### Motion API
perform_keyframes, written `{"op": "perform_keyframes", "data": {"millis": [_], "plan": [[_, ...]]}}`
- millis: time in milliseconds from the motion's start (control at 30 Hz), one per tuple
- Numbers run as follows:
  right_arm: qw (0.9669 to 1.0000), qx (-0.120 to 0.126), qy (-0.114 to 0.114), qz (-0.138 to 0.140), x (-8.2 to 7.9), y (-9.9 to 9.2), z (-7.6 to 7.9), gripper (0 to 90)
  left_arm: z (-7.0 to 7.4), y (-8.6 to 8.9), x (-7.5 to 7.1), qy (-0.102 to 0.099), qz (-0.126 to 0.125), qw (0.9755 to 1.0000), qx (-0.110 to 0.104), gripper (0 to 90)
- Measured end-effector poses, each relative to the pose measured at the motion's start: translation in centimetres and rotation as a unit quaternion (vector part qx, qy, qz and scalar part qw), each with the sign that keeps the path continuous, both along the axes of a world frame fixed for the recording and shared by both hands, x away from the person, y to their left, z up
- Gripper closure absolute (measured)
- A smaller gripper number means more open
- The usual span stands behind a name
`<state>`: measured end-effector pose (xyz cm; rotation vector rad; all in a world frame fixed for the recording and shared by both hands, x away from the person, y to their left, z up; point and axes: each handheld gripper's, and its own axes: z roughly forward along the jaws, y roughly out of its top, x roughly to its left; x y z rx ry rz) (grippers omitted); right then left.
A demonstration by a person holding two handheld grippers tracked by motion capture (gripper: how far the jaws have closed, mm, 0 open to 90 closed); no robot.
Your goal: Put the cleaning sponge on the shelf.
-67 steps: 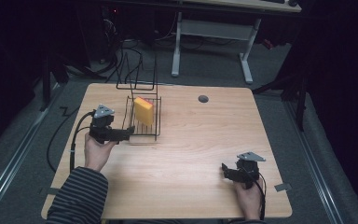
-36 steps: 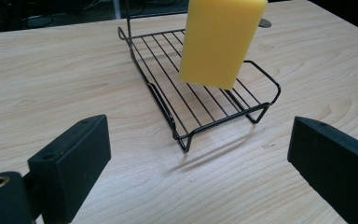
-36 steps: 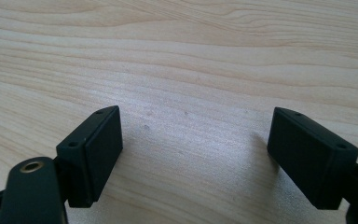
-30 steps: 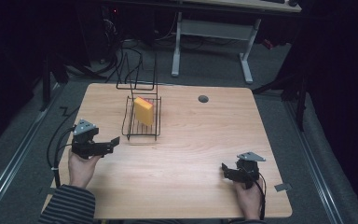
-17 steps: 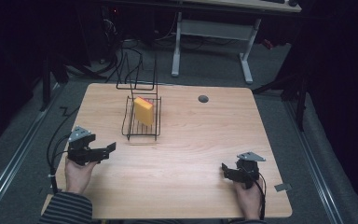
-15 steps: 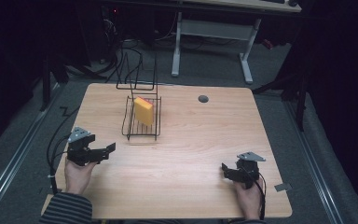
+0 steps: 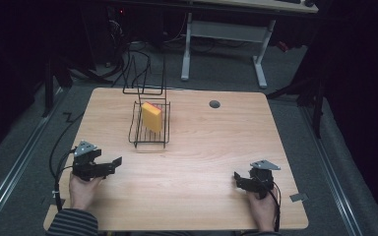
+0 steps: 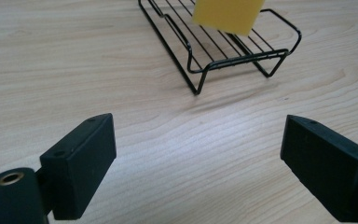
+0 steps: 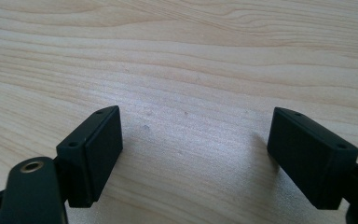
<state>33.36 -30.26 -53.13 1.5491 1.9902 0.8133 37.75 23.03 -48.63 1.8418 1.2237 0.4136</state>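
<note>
Your left claw [image 7: 114,162] sits low at the near left of the worktop [image 7: 211,147], jaws apart with nothing between them, though they have just been closing a little. It points toward the wire rack [image 7: 149,129], which stands well apart from it, farther in and slightly right. The yellow sponge [image 7: 152,117] stands on edge in that rack, leaning against the wires; in the left gripper view you see its lower edge [image 8: 227,15] above the rack's near rail [image 8: 235,59]. Your right claw [image 7: 238,178] rests at the near right, jaws apart and empty over bare wood. My read: the sponge looks placed and you are backing off. To finish cleanly, hold both claws low and level, well off the rack's feet, so a trailing cable cannot tug the wires and tip the sponge.
</note>
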Motion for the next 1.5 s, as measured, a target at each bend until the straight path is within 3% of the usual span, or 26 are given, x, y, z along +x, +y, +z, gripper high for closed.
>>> {"op": "perform_keyframes", "data": {"millis": [400,1033,1167,1267,1500], "plan": [[1.0000,0.000,0.000,0.000,0.0,0.0,0.0,18.2,-1.8,-0.1,0.1,0.016,0.007,0.9998,0.007,12.9],[1.0000,0.000,0.000,-0.001,0.0,0.0,0.0,18.2,-4.3,-1.5,0.6,0.027,0.012,0.9977,0.060,13.4],[1.0000,0.000,0.000,-0.001,0.0,0.0,0.0,18.2,-4.9,-1.8,0.7,0.032,0.014,0.9960,0.082,13.5],[1.0000,0.000,-0.001,-0.001,0.0,0.0,0.0,18.2,-5.1,-2.3,0.5,0.021,0.019,0.9939,0.107,13.8],[1.0000,0.000,-0.001,0.000,0.0,0.0,0.0,18.2,-5.1,-2.3,0.5,0.024,0.019,0.9941,0.104,14.0]]}}
